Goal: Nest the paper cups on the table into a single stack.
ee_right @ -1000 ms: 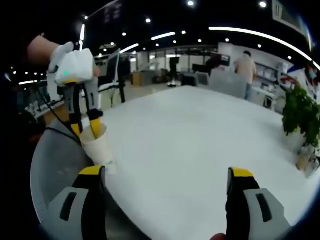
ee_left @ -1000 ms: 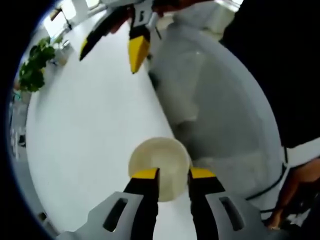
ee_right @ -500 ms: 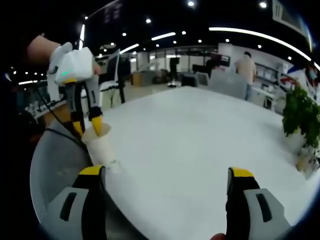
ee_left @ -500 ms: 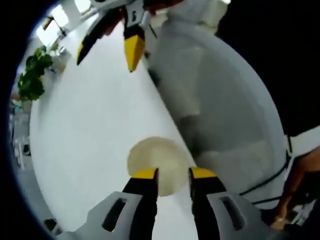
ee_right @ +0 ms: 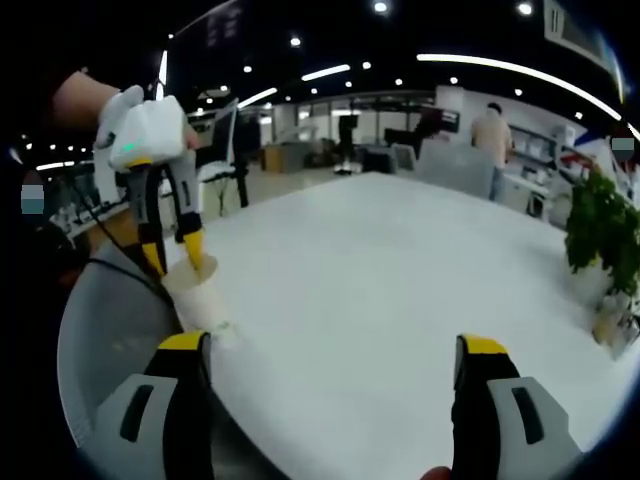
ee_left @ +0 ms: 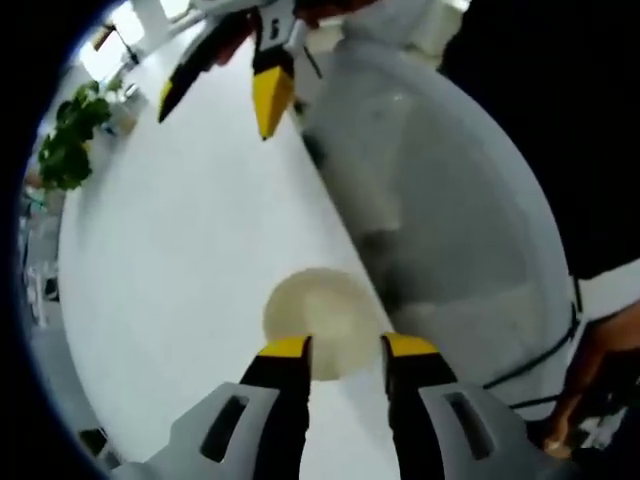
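Your left gripper [ee_left: 335,347] pinches the paper cup [ee_left: 322,322] rim at table [ee_right: 400,290] edge | right gripper [ee_right: 335,358] gapes, empty | no loose cups visible; stack seemingly done

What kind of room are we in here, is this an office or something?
Probably a large open-plan office. The right gripper view shows a big white table, rows of ceiling lights overhead, desks with chairs farther back, and a potted plant at the table's edge.
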Available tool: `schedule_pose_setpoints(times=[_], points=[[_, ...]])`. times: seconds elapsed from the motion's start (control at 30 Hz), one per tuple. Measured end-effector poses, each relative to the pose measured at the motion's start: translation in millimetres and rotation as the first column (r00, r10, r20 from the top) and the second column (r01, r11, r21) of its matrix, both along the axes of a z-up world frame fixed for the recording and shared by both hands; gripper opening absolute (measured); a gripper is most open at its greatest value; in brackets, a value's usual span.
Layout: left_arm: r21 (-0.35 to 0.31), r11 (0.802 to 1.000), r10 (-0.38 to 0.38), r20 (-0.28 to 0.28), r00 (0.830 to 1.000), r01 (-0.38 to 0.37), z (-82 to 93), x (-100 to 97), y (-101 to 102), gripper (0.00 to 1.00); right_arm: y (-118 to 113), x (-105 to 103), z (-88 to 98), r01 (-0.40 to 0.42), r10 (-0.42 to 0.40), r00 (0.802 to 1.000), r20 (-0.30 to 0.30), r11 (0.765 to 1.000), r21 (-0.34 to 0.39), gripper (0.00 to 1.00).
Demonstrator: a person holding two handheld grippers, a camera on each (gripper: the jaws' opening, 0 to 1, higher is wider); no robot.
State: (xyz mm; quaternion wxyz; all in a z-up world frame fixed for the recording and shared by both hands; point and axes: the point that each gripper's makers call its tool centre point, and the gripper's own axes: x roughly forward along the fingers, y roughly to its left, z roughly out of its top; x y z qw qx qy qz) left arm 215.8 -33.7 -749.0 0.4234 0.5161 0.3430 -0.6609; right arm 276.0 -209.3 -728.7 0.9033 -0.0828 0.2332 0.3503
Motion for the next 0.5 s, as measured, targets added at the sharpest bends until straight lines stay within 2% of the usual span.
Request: schedule_pose_setpoints(times=[0.2,0.5], points=[[-0.014,0.999,0.031,-0.006,1.0,-0.031,3.6,1.4,1,0.28,-2,-1,-2.6,0.002,-0.002,1.0,-0.005,1.0,-0.002,0.99],[-0.074,0.993,0.094,-0.008,0.996,-0.094,15.5,6.6,5,0.3,0,1,-1.0,-0.005,0.005,1.0,-0.002,1.0,-0.005,0.99]])
